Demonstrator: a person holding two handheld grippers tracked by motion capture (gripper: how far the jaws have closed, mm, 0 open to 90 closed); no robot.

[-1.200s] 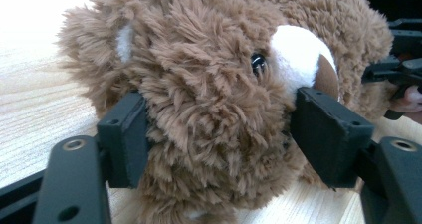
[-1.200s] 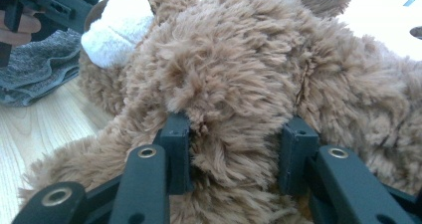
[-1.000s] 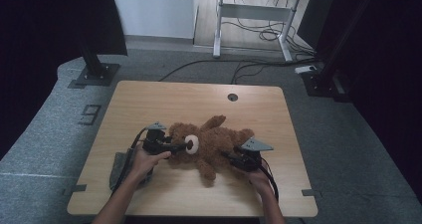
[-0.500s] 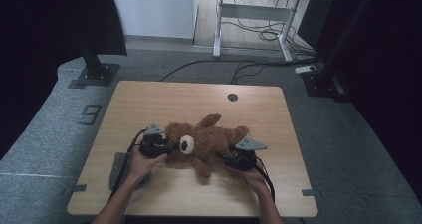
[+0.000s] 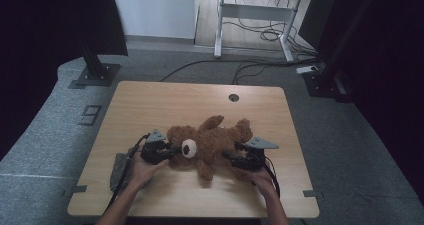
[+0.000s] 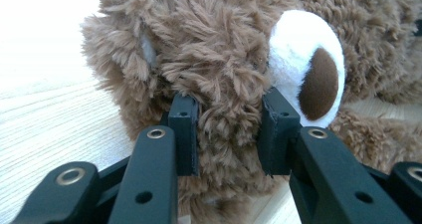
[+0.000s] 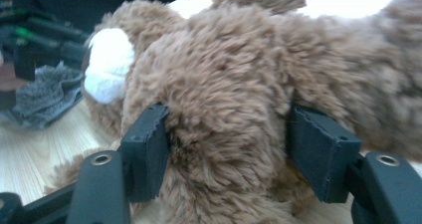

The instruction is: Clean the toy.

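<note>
bear on its back, gripped at head and body

while the bear [image 5: 210, 144] lies on its back at the middle of the table [image 5: 165, 102], its long axis runs across the table, head toward the person's left, legs toward the right, white muzzle facing up. one limb sticks out toward the far edge, another toward the near edge.

left gripper [image 5: 167, 152] is clenched on the head: in the left gripper view its jaws, which have just been closing, sink into the fur beside the muzzle [image 6: 306, 67]. right gripper [image 5: 234, 156] straddles the body; its jaws have just been opening, yet in the right gripper view the fur bulges between them and touches both pads, so it still grasps the bear [image 7: 224, 114].

much is hidden: the eyes are lost in long pile, the underside cannot be seen, and the legs are cut off at the right gripper view's edge. a grey cloth [image 5: 119, 167] lies partly under the left forearm.

fur is shaggy, brown, tufted; muzzle is short white plush with a dark oval nose. jaws are matte black. table is pale wood grain.
</note>
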